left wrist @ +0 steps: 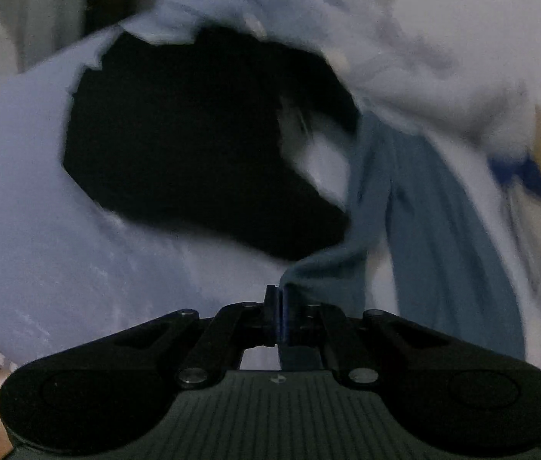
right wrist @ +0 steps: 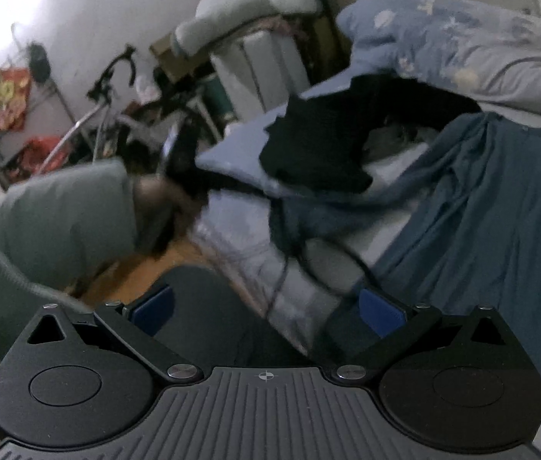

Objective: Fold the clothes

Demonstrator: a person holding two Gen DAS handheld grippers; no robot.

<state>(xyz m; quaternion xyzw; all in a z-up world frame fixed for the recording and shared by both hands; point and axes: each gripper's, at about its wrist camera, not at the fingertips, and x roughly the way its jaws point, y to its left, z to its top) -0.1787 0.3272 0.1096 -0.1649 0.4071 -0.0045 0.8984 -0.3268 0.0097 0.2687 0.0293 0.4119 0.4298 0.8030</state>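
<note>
The left hand-held gripper has its jaws pressed together on a fold of the teal garment, pinched at the very tip. From that pinch the cloth runs up toward 1 o'clock in long creased folds, hanging between the left hand-held gripper and the pale duvet bunched at 1 to 2 o'clock. A black garment lies straight ahead at 12 o'clock, just beyond the teal cloth and touching its edge, on a light blue sheet that fills the view from 8 to 11 o'clock. The picture is blurred, so finer folds cannot be made out.

The right hand-held gripper stands wide, its blue pads far apart with nothing between them. The teal garment lies spread on the bed at 1 to 3 o'clock, near the right pad but apart from it, one bunched part trailing toward 12 o'clock. The black garment rests at 12 o'clock, beyond the teal one, on a blue pillow. The patterned duvet is heaped at 1 o'clock behind both. At 9 to 10 o'clock a grey-green sleeve reaches in, and the hand at its end is too blurred to read. Behind it, at 10 to 11 o'clock, stands a cluttered rack against a white wall.
</note>
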